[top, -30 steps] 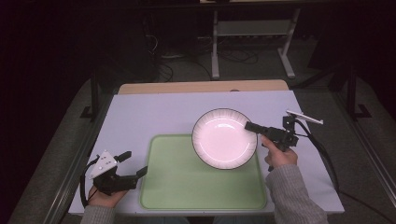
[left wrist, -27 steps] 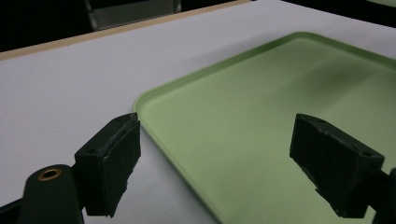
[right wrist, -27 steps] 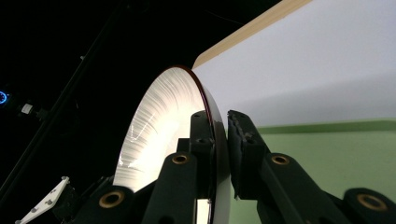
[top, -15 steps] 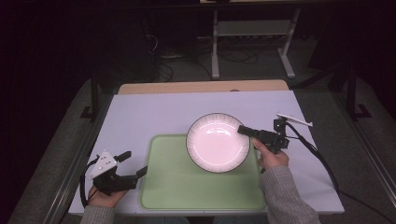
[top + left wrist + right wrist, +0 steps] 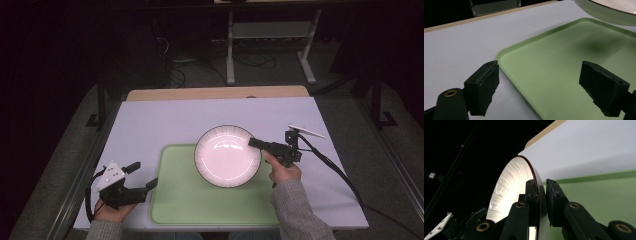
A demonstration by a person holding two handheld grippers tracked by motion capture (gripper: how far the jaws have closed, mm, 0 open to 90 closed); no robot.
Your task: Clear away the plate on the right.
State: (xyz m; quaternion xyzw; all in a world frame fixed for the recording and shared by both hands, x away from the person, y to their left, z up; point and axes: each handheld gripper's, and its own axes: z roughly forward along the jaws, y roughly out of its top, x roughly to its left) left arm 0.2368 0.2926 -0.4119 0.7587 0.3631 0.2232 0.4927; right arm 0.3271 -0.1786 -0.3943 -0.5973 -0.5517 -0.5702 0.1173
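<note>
1. The right gripper (image 5: 256,143), held level in a hand (image 5: 283,170) coming in from the near right, is clamped on the right rim of a white plate (image 5: 227,156); the plate hangs above the far edge of the green tray (image 5: 200,210).
2. The left gripper (image 5: 142,176) rests at the near left on the pale table (image 5: 165,120); its jaws stand apart beside the tray's left edge, nothing between them.

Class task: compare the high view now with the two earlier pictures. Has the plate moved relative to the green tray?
Yes. The plate, held at its rim by the right tool, has moved left and toward the person, so it overlaps more of the green tray.
</note>
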